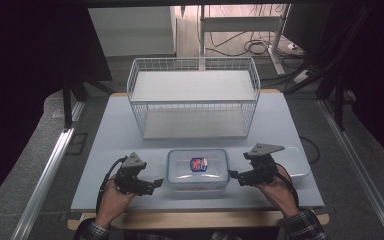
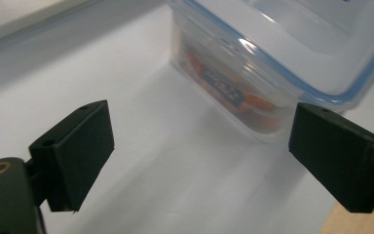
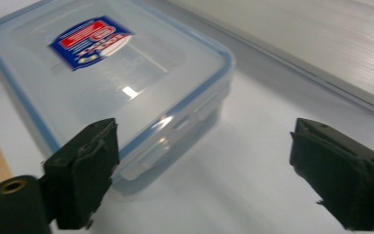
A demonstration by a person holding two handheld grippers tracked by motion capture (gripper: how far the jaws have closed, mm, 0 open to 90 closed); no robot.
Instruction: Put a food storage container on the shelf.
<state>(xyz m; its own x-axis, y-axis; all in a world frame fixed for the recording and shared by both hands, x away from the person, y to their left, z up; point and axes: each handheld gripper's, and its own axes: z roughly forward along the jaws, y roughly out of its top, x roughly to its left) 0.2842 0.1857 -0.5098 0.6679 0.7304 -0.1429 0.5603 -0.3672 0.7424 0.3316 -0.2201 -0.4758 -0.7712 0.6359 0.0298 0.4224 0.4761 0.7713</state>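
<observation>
Black blocky fingers (image 2: 75, 153) apart, clear rounded plastic container (image 1: 198, 168), wire basket (image 1: 193, 95)

A white wire basket (image 1: 192, 95) stands at the table's (image 1: 115, 130) far edge; cables (image 1: 252, 47) lie on the floor beyond.

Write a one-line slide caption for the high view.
Left gripper and right gripper, both open, flank a lidded clear container before a white wire basket.
</observation>
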